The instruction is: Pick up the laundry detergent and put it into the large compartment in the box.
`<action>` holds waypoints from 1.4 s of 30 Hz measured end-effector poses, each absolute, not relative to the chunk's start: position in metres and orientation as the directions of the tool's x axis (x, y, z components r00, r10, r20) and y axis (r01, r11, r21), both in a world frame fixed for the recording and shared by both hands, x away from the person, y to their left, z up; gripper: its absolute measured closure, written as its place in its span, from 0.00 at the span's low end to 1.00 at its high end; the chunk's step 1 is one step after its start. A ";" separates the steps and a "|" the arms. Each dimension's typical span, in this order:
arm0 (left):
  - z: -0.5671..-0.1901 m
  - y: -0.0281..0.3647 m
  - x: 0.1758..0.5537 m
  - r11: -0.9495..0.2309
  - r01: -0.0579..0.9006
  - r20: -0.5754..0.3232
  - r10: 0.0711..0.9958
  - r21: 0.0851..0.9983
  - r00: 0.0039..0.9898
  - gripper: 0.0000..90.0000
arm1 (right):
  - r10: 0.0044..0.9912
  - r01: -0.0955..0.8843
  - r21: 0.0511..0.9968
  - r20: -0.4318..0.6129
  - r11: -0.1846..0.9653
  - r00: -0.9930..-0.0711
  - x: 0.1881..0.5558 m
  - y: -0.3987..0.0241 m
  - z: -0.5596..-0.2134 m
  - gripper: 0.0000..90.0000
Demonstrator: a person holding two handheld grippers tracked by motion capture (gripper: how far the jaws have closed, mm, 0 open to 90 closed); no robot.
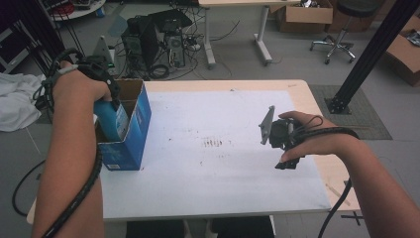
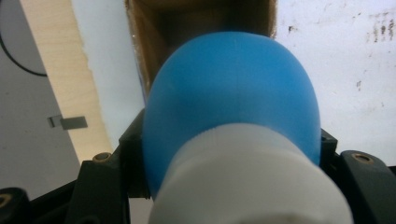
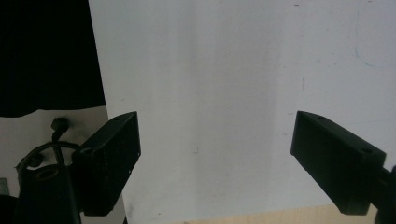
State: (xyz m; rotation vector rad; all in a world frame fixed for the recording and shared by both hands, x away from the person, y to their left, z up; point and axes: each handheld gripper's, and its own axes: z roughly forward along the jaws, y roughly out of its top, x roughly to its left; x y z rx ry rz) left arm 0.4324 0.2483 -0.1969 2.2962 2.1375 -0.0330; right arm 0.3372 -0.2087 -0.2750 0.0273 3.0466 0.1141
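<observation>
Tongs of the left hand (image 1: 111,99) pinched a blue plastic bottle with a white cap (image 2: 231,116), its long axis pointing steeply down into the open blue cardboard box (image 1: 136,134) at the table's (image 1: 223,193) left edge. Right tongs (image 3: 215,158) were spread and empty, well apart over the white sheet.

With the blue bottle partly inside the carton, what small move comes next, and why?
Probably lower it a little further. The left gripper is clamped on the blue bottle, which hangs inside the open blue carton; whether it touches the bottom can't be seen.
</observation>
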 end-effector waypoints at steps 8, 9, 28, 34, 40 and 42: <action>-0.223 0.248 0.437 -0.063 0.997 -0.021 0.998 -0.034 0.063 0.43 | 0.026 0.019 0.076 -0.092 0.997 -0.995 0.337 -0.211 -0.276 0.18; -0.226 0.248 0.437 -0.066 0.997 -0.024 0.998 -0.037 0.065 0.43 | 0.026 0.019 0.075 -0.092 0.997 -0.995 0.337 -0.211 -0.276 0.18; -0.274 0.248 0.440 -0.081 0.995 -0.014 0.997 -0.058 0.081 0.42 | 0.035 0.028 0.077 -0.091 0.997 -0.995 0.336 -0.213 -0.278 0.18; -0.285 0.250 0.440 -0.083 0.995 -0.019 0.996 -0.058 0.082 0.43 | 0.036 0.029 0.075 -0.087 0.997 -0.996 0.337 -0.213 -0.279 0.18; -0.288 0.253 0.440 -0.086 0.995 -0.025 0.996 -0.044 0.085 0.42 | 0.038 0.032 0.076 -0.084 0.997 -0.996 0.338 -0.213 -0.281 0.18; -0.288 0.253 0.440 -0.087 0.995 -0.022 0.996 -0.042 0.087 0.42 | 0.037 0.031 0.075 -0.084 0.997 -0.996 0.338 -0.212 -0.281 0.18</action>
